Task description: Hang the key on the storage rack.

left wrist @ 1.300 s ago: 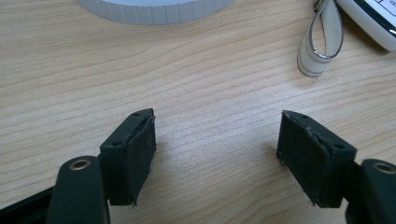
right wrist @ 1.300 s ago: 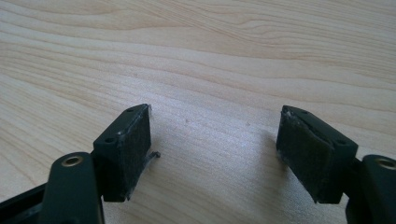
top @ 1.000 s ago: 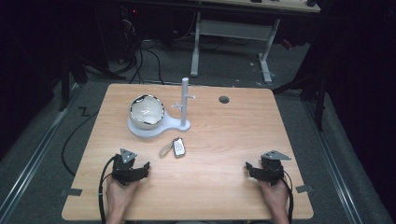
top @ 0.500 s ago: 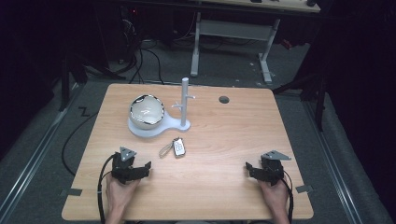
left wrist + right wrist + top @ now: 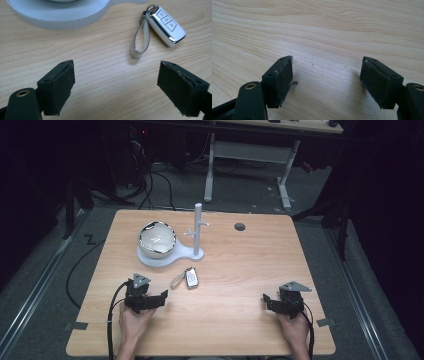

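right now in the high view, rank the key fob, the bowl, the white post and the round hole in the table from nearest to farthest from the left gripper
From the left gripper:
1. key fob, just ahead, to its right
2. bowl, farther back on the white stand
3. white post, behind the fob
4. round hole, far back right

The left hand-held gripper [image 5: 159, 296] has just opened its jaws wider, nothing between them.

Dim room, grey carpet [image 5: 320, 205]

Bare wood between left claw [image 5: 159, 298] and key fob [image 5: 192, 278]; white stand [image 5: 165, 257] just beyond
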### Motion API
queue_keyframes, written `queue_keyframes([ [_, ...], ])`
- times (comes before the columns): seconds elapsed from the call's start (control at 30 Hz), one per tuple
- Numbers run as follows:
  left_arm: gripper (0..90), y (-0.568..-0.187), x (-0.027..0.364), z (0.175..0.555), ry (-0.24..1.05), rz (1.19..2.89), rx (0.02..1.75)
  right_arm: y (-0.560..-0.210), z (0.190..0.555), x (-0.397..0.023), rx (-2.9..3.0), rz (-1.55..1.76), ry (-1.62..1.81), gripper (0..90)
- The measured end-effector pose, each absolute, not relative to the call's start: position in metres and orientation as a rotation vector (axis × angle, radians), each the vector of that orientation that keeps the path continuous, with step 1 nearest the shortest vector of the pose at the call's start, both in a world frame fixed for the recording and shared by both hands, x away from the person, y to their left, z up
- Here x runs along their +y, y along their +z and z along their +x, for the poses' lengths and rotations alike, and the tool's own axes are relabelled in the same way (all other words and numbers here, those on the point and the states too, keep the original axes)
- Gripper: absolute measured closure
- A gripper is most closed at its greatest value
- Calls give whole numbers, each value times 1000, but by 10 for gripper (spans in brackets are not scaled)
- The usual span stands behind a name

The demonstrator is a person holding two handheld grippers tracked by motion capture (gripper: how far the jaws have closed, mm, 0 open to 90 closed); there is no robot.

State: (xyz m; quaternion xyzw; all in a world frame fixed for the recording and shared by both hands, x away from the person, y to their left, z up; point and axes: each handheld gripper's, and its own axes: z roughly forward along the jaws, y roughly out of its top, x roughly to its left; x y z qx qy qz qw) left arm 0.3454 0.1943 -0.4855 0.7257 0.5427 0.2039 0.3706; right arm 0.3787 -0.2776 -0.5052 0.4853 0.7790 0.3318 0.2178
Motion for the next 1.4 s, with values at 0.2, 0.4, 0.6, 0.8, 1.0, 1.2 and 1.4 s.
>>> queue_keyframes([
  [0.2,156,-481,180,354,496,1872,1361,-505,379,-278,2157,1344,919,263],
  [0.4,154,-480,167,363,473,1909,1365,-505,379,-278,2159,1341,920,263],
  [0.6,151,-479,156,373,473,1920,1367,-505,379,-278,2159,1341,920,263],
  [0.8,151,-482,146,384,422,1891,1386,-505,379,-278,2158,1342,919,263],
  [1.0,152,-485,137,391,432,1902,1405,-505,379,-278,2159,1341,921,263],
  [1.2,153,-480,121,402,448,1909,1390,-505,379,-278,2159,1342,920,263],
  [1.4,152,-478,110,414,451,1915,1415,-505,379,-278,2159,1342,920,263],
])
